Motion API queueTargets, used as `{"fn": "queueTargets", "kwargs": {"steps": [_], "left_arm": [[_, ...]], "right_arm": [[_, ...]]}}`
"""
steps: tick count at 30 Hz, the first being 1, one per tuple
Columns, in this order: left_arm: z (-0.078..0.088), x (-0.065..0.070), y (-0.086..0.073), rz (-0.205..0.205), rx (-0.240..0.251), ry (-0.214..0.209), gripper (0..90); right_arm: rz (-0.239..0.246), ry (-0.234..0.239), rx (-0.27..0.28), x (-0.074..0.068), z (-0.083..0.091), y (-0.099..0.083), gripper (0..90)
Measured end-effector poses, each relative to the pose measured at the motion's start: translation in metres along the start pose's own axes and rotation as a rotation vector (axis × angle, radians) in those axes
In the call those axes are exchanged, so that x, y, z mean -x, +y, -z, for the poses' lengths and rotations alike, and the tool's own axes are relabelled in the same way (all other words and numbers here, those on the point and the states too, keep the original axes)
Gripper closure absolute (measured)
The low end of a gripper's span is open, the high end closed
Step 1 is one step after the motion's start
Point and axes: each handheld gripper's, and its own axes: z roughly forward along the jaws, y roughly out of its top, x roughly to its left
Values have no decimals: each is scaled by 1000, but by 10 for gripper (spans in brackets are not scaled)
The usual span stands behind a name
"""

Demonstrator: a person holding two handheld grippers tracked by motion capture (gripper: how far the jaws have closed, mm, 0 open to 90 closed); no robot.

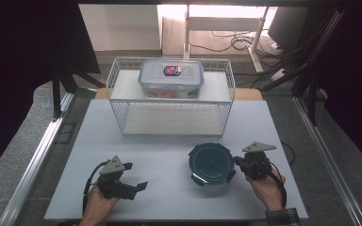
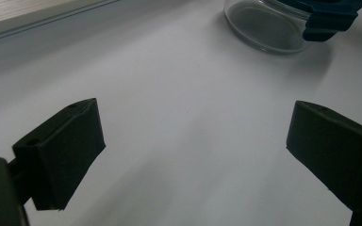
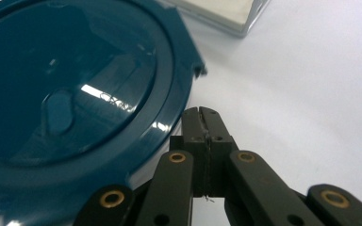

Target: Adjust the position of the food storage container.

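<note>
A round clear container [image 1: 211, 165] with a dark teal lid [image 3: 70, 94] stands on the white table [image 1: 169, 146], right of centre. My right gripper [image 1: 238, 161] is at its right side and is shut with nothing between the jaws. In the right gripper view the right gripper [image 3: 201, 112] has its tips right beside the lid's rim. My left gripper [image 1: 135, 176] rests near the front left, wide open and holding nothing. In the left gripper view the left gripper [image 2: 193, 141] points across bare table toward the container [image 2: 268, 28], which is well beyond it.
A white wire rack [image 1: 226, 89] stands at the back of the table. A rectangular clear box with a blue-rimmed lid [image 1: 171, 75] sits on its top shelf. The lower shelf [image 1: 169, 122] holds nothing. Metal rails run along both table sides.
</note>
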Motion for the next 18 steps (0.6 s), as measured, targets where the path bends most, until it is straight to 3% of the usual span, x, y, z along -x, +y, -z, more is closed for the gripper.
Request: {"fn": "queueTargets", "kwargs": {"steps": [5, 11, 18], "left_arm": [[-2, 2, 0, -5, -8, -5, 42], [-4, 2, 0, -1, -18, -11, 43], [-4, 2, 0, 0, -17, -9, 44]], "right_arm": [[-3, -4, -18, -3, -3, -5, 894], [-13, 36, -16, -6, -3, -3, 894], [7, 92, -10, -21, -8, 0, 894]]}}
